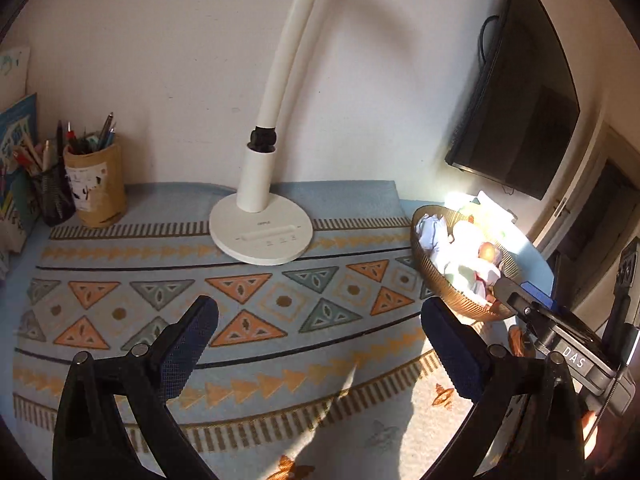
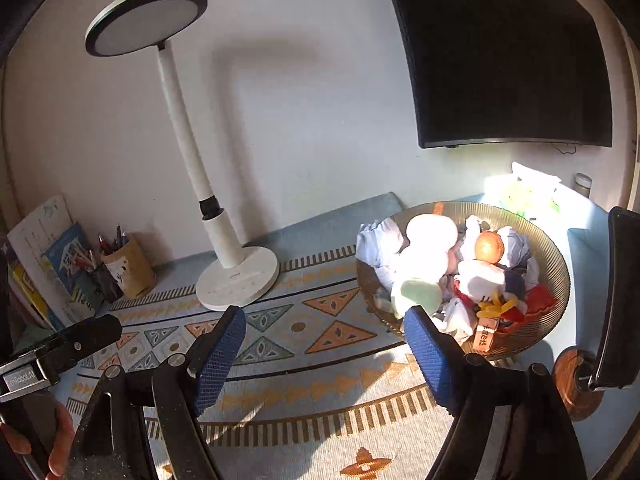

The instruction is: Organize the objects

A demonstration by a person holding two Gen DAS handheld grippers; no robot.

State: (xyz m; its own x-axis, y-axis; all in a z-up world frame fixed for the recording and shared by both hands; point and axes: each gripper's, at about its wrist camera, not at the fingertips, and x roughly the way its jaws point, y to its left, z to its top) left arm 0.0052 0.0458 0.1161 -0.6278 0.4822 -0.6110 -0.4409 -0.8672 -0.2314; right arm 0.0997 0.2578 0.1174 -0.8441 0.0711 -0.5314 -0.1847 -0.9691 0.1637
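Patterned cloth (image 1: 280,320) bare mid-table | basket (image 2: 556,264) near right edge | left gripper (image 1: 320,344), right gripper (image 2: 324,344) jaws spread, empty

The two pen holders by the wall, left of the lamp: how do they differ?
The brown paper holder is opaque tan with a pale printed label; the black mesh holder is dark and see-through. The brown paper holder looks wider and stands nearer the lamp base; the black mesh holder sits beside the books. Both stand upright on the patterned cloth, filled with pens and pencils.
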